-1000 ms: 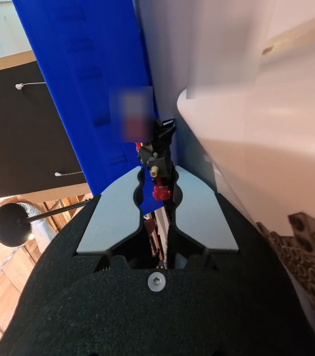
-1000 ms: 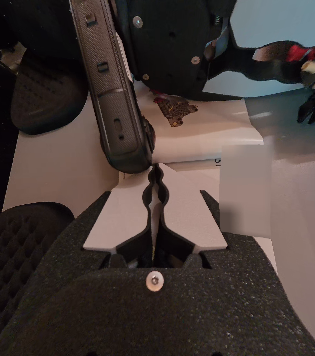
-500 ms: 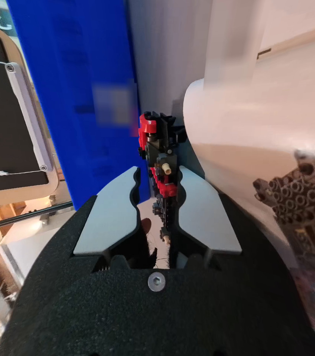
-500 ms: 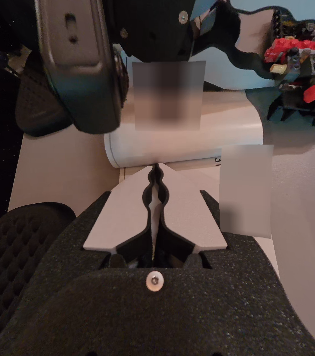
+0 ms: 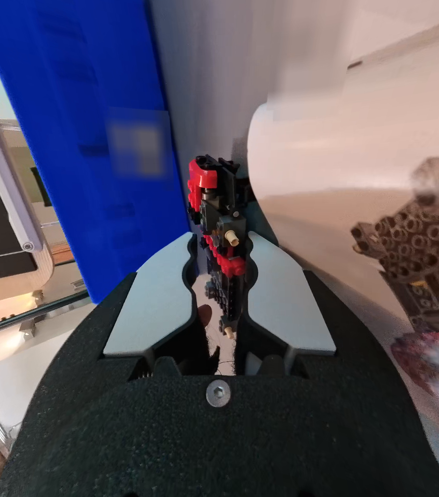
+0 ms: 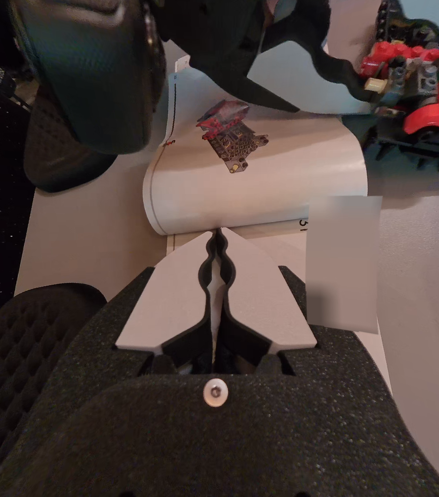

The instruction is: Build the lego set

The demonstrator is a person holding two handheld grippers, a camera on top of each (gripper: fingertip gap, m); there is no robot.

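Observation:
A red, black and grey lego model [image 5: 221,215] sits between the fingers of my left gripper [image 5: 221,239], which is shut on it. In the right wrist view the model [image 6: 414,80] is at the top right, low over the white table, with a left gripper finger [image 6: 334,67] against it. My right gripper [image 6: 217,231] is shut on the edge of a page of the instruction booklet [image 6: 266,188]. The page curls up and away from the fingertips and shows a printed picture of the build [image 6: 231,134]. The curled page [image 5: 320,161] fills the right of the left wrist view.
A blue panel [image 5: 92,134] stands upright left of the model. A black foam pad [image 6: 11,349] lies at the table's left edge. The left gripper's black handle [image 6: 92,80] hangs over the booklet's far left. The white table [image 6: 414,295] stretches to the right. The left gripper's tips are roughly 15 cm from the right gripper's.
The left gripper has swung up and right with the model, uncovering the printed picture on the page. The right gripper has stayed pinched on the page edge.

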